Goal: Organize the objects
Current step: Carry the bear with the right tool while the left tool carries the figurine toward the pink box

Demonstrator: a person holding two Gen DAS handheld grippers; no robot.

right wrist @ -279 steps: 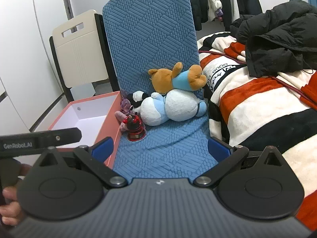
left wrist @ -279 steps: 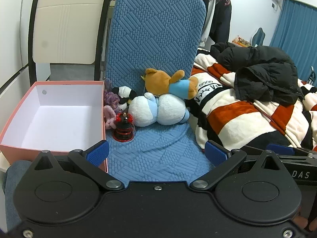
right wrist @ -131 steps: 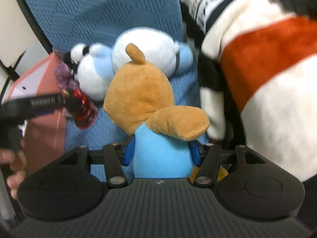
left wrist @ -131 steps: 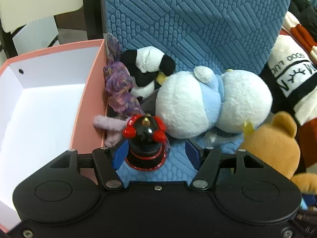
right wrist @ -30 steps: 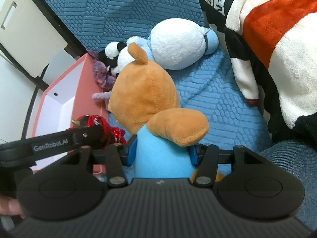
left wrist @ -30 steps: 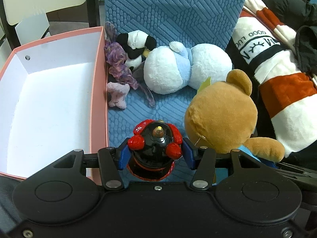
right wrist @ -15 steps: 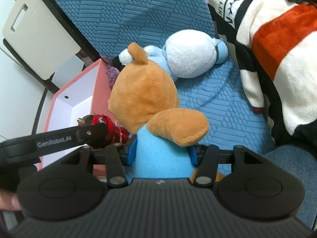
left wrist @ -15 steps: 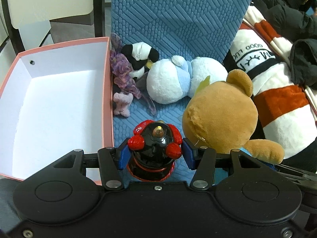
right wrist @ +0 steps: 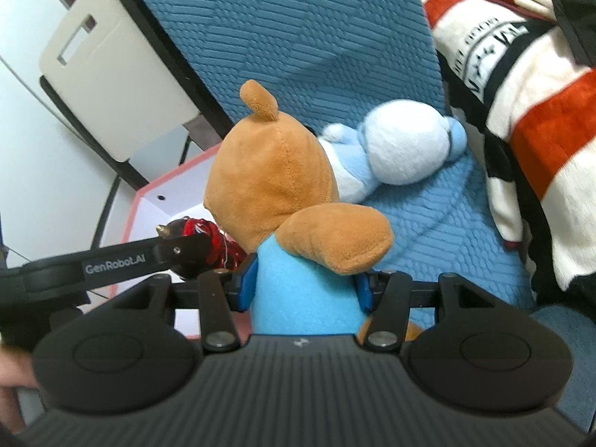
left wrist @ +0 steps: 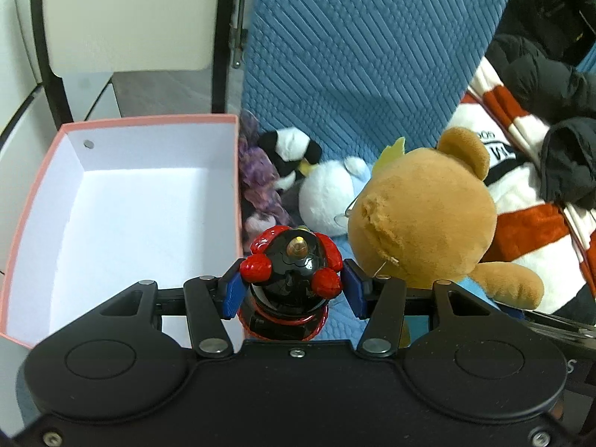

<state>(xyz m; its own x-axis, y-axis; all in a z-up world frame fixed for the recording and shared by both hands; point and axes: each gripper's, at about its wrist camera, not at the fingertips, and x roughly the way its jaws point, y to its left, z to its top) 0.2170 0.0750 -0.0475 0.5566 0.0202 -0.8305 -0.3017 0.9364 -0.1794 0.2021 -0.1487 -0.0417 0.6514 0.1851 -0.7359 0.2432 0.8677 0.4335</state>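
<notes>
Left gripper [left wrist: 291, 292]: jaws pinching a red and black figurine [left wrist: 292, 273] from both sides, blue pads pressed against its body, figurine upright and raised, positioned at the near right corner of the box [left wrist: 41, 201], partly over the right wall. Box: pink outside, white inside, open at the top, nothing visible within, placed just left of the blue mat [left wrist: 365, 56]. Right gripper [right wrist: 305, 285]: jaws pinching a brown bear [right wrist: 275, 182] at the light blue torso, bear lifted, back of head toward the camera, one arm draped over the right side. Seen from the left wrist: bear just right of the figurine, close beside it. Seen from the right wrist: left gripper and figurine just left of the bear, in front of the box. Resting on the mat beyond the bear: a white and light blue plush [right wrist: 402, 149]. Between that plush and the box wall: a black and white plush [left wrist: 290, 151] and a purple plush [left wrist: 257, 178], the purple one against the box. Right of the mat: a striped blanket [right wrist: 540, 111] in white, red and black, with a black jacket [left wrist: 551, 74] on top. Behind the box: a chair [right wrist: 115, 67] with a cream back.
</notes>
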